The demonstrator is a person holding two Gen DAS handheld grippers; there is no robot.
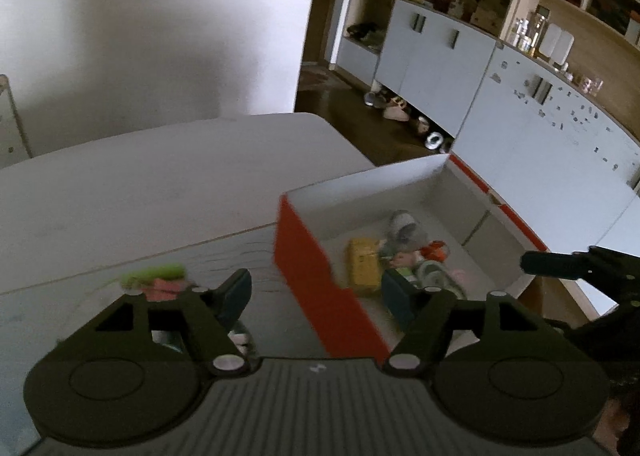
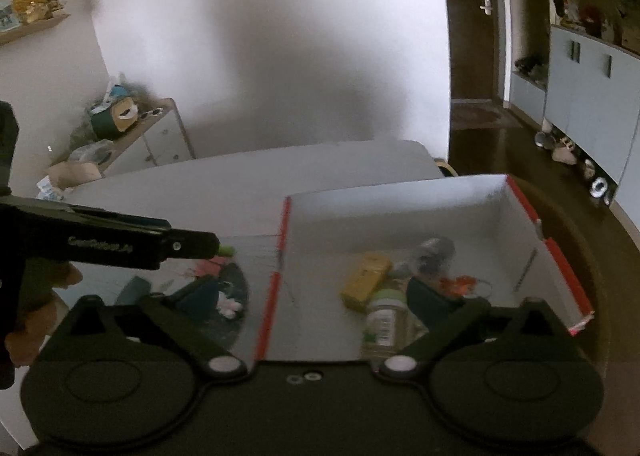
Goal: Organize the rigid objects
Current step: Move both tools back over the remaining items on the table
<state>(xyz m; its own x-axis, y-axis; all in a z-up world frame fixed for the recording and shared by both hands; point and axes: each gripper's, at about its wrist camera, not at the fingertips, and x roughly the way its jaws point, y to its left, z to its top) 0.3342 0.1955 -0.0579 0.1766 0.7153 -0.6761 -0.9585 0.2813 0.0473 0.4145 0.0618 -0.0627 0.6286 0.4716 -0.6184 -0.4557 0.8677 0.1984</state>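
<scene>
**Both grippers empty over the box edge**

Landmark: open red cardboard box with white interior (image 1: 320, 288), on the pale grey bench (image 1: 140, 184). Left gripper (image 1: 316, 296) jaws apart, straddling the box's near-left wall, nothing between them. Right gripper (image 2: 316, 296) spread wide, empty, over the same wall. Inside the box: yellow rectangular block (image 2: 366, 276), clear plastic bottle with green-banded label (image 2: 384, 320), grey item (blurred). Outside the box, left: green and pink pieces (image 1: 160, 280).
</scene>
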